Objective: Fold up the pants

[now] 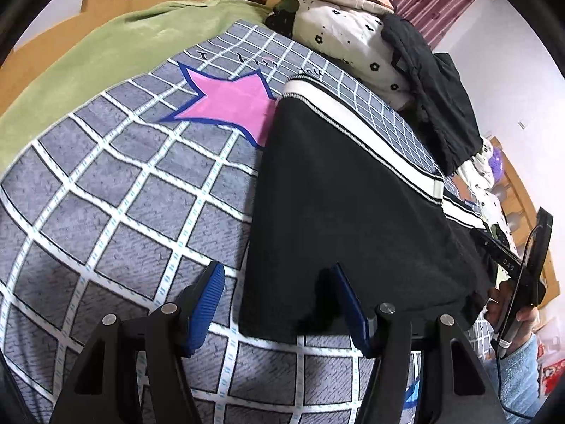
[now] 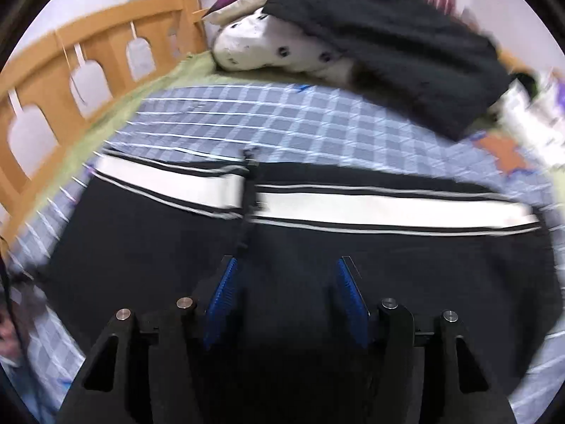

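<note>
Pants (image 1: pixel 346 219) lie flat on a bed (image 1: pixel 116 190) beneath both tools, left tool (image 1: pixel 279 304) and right tool (image 2: pixel 287 295) spread, pinching nothing. "DAS" shows on the right tool's body.

Pants (image 1: pixel 353 219) were black with a white side stripe. Bedsheet (image 1: pixel 116 205) was grey, white-gridded, bearing a pink blue-edged star (image 1: pixel 229 102). Blanket (image 1: pixel 106 49) was green.

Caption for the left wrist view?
Open left gripper over the black pants on a checked bedsheet.
</note>
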